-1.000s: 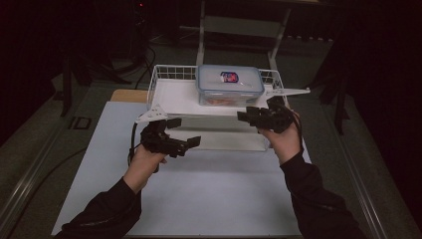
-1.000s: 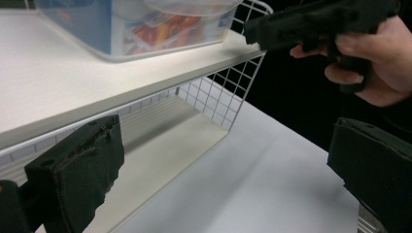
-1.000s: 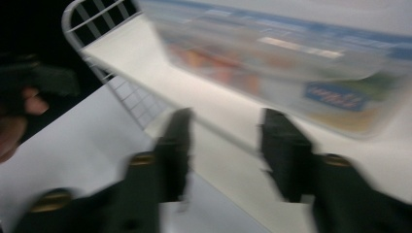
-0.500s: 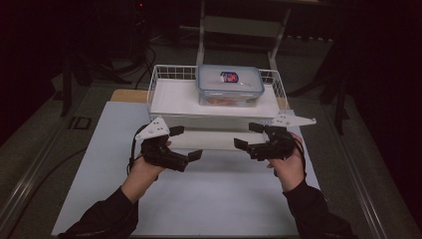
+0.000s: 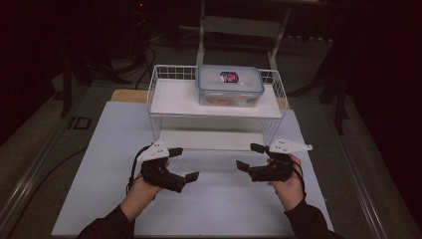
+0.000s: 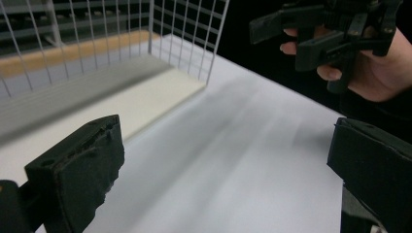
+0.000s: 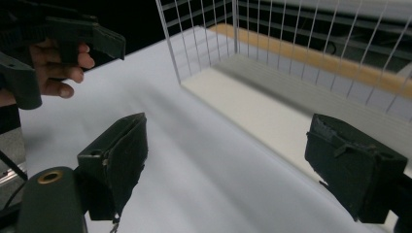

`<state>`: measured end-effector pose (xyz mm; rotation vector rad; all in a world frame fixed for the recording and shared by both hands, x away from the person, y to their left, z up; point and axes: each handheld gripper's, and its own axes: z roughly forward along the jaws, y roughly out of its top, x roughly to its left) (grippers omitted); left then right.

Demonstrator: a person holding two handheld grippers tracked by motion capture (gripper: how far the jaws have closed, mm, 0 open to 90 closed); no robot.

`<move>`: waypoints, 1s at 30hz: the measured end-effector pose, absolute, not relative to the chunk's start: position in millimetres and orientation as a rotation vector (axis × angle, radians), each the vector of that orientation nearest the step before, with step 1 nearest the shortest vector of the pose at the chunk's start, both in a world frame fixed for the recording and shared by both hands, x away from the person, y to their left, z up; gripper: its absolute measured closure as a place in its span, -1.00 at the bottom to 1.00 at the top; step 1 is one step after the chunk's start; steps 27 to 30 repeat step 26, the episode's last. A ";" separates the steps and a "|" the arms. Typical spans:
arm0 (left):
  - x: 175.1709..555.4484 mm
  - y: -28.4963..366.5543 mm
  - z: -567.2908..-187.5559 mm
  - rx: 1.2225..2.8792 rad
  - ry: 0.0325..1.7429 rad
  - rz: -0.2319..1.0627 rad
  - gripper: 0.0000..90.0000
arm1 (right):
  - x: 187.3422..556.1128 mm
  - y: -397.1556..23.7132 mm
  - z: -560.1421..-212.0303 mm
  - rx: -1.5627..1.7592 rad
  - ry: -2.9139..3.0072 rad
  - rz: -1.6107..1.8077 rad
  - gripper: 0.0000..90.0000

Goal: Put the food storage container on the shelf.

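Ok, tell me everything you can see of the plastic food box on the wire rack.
The food box is a clear rectangular container with rounded corners and a snap-on lid with blue-grey side clips, shut. A small red and blue label sits on the lid. Something pinkish shows through its front wall, too blurred to name. It rests flat on the white top shelf of the wire rack, right of centre near the back rail. Nothing else touches it.

White wire rack [image 5: 159, 84], clear blue-trimmed container [image 5: 229, 84], black grippers.

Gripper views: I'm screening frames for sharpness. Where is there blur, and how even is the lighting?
Left gripper view: table streaked with blur, jaws sharp. Right gripper view: same streaking, wire rack fairly crisp. High view: table lit, surroundings nearly black, container readable.
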<state>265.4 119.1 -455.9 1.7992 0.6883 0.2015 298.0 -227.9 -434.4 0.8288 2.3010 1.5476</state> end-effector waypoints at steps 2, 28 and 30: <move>263.4 119.0 -463.6 1.807 0.692 0.194 -1.00 | 296.6 -230.6 -443.3 0.850 2.313 1.540 -0.65; 254.9 121.2 -503.3 1.887 0.668 0.207 -1.00 | 289.5 -257.6 -501.9 0.958 2.327 1.461 -0.62; 254.9 121.2 -503.3 1.887 0.668 0.207 -1.00 | 289.5 -257.6 -501.9 0.958 2.327 1.461 -0.62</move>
